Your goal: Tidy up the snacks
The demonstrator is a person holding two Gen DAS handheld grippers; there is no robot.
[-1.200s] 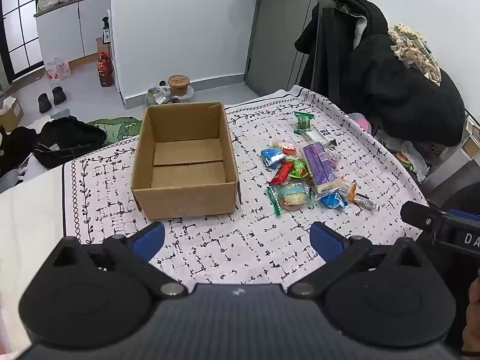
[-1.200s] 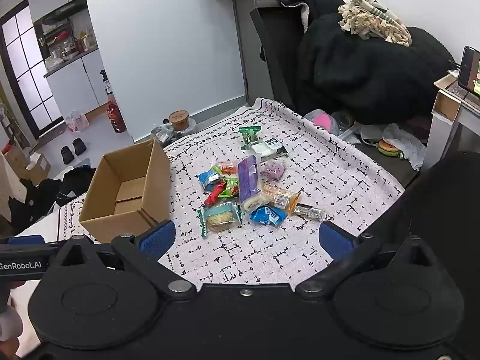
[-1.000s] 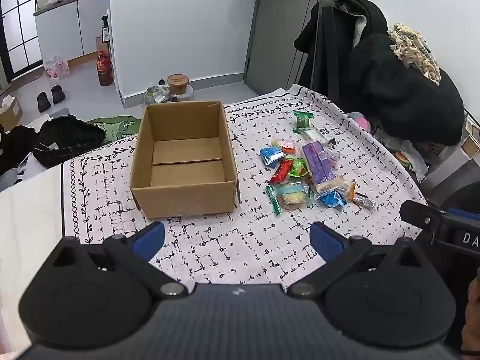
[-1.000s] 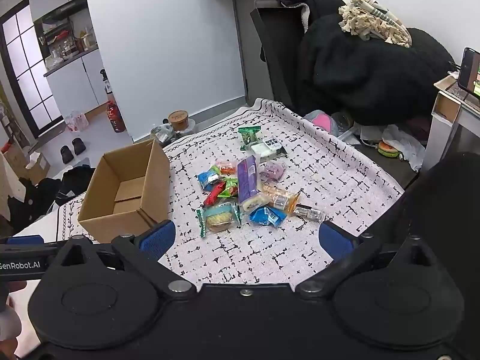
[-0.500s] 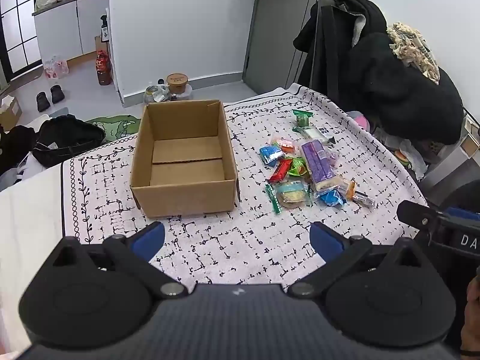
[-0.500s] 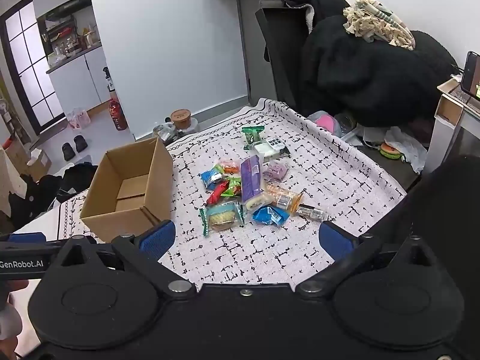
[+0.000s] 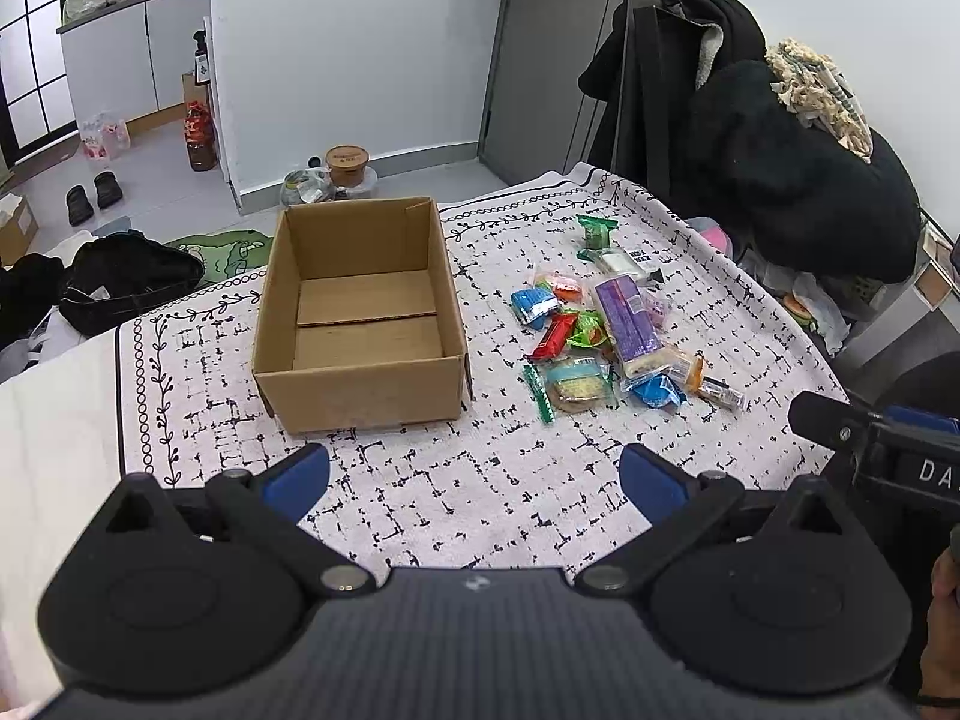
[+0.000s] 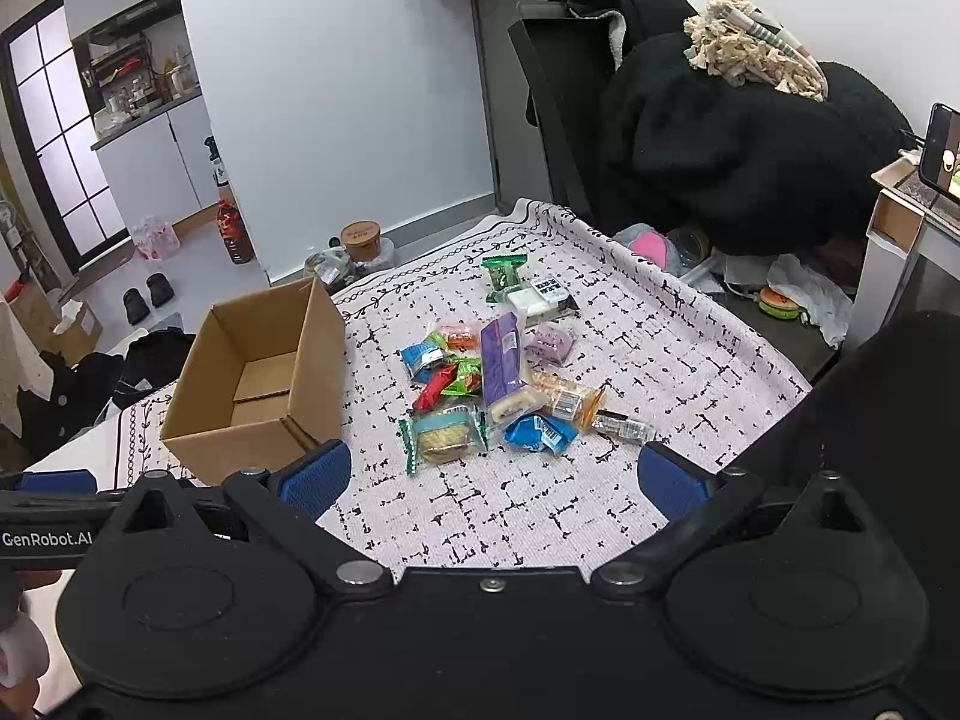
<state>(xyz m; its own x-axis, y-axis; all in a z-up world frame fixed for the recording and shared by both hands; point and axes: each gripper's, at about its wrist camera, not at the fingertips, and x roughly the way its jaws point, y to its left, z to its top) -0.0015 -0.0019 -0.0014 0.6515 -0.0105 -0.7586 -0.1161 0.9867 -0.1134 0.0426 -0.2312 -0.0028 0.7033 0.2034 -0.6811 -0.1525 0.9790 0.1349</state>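
Note:
An empty brown cardboard box (image 7: 360,372) (image 8: 312,360) stands open on the patterned tablecloth. To its right lies a heap of wrapped snacks: a long purple packet (image 7: 627,318) (image 8: 503,360), a red bar (image 7: 555,333), blue packets (image 8: 537,432), a green-edged cake packet (image 7: 573,384) (image 8: 444,435) and a green packet (image 7: 594,234) farther back. My left gripper (image 7: 474,477) hovers open above the near edge of the table, holding nothing. My right gripper (image 8: 492,477) is open too, low in front of the snacks.
The white cloth with black marks (image 7: 480,480) covers the table. A chair heaped with black coats (image 8: 720,138) stands behind the far right corner. Bags, shoes and a bottle lie on the floor at the left. A phone (image 8: 945,150) rests on a shelf at right.
Both views have drifted slightly; the right gripper has shifted a little, so the box and snacks sit marginally differently in frame. Nothing on the table has moved.

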